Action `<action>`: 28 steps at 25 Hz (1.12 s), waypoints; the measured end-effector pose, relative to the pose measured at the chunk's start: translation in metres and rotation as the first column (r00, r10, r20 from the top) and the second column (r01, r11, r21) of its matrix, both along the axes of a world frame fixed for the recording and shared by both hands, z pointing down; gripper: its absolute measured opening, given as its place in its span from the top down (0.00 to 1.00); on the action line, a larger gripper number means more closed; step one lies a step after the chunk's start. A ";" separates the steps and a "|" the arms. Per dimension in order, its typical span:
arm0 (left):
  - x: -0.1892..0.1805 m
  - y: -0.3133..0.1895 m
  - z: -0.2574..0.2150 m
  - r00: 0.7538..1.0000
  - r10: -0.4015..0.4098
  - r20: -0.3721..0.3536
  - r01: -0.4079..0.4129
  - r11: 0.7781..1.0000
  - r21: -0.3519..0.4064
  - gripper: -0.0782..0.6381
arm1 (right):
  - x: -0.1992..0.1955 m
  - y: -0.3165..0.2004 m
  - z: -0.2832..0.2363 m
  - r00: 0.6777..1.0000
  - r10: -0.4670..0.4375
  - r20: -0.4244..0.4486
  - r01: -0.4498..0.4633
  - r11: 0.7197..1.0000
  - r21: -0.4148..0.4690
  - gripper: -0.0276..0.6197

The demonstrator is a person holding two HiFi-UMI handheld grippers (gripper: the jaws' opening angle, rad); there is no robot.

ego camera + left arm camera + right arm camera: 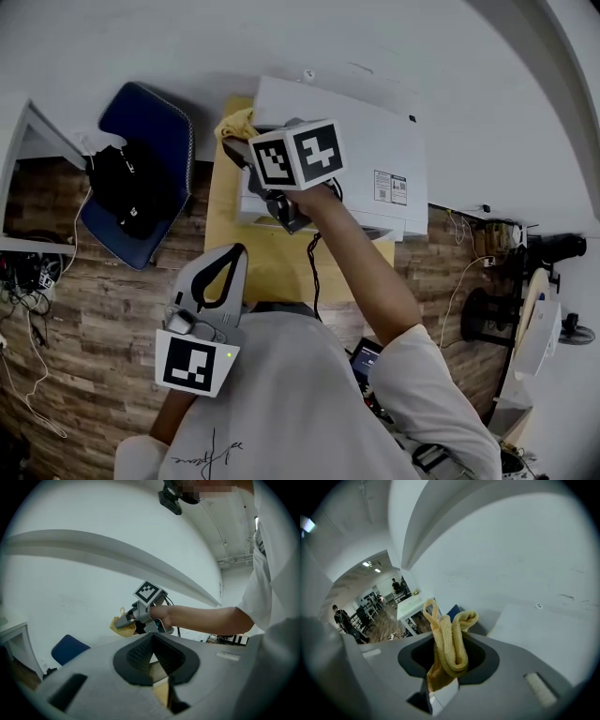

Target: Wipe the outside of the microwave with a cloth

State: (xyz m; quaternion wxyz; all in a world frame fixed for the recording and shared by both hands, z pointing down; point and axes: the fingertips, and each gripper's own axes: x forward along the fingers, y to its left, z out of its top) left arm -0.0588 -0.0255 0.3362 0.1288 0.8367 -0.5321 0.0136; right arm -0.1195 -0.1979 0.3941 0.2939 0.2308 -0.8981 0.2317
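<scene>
The right gripper [236, 146] was clamped shut on a folded yellow cloth [237, 122], which bulged up between its jaws in the right gripper view [449, 644]. In the head view the cloth sat at the upper-left corner of the white microwave [361, 155], just above centre frame; whether it touched the casing could not be told. The microwave stood on a light wooden surface [272, 267]. The left gripper [239, 250] hung lower left of centre, well apart from the microwave, its jaws closed tip to tip with nothing between them. At the left, a blue chair [159, 127] carried a black item [127, 187].
</scene>
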 end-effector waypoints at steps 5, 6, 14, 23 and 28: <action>0.000 -0.001 0.008 1.000 -0.003 -0.001 0.003 1.000 -0.015 0.91 | 0.013 0.005 -0.024 0.999 -0.002 0.053 0.000 1.000 0.026 0.76; 0.001 -0.002 0.009 1.000 0.002 0.014 -0.002 1.000 -0.015 0.91 | 0.021 0.004 -0.029 0.998 0.007 0.064 -0.009 1.000 0.028 0.76; 0.030 -0.015 0.009 0.996 0.082 0.042 -0.082 0.997 -0.002 0.91 | 0.114 -0.017 -0.044 0.981 0.171 0.086 -0.175 0.984 0.037 0.76; 0.061 -0.028 0.007 0.989 0.143 0.044 -0.143 0.990 -0.003 0.91 | 0.229 -0.036 -0.029 0.940 0.340 0.028 -0.341 0.940 0.012 0.76; 0.076 -0.033 0.005 0.985 0.163 0.048 -0.163 0.987 -0.003 0.91 | 0.288 -0.046 -0.029 0.907 0.421 -0.003 -0.421 0.907 0.024 0.76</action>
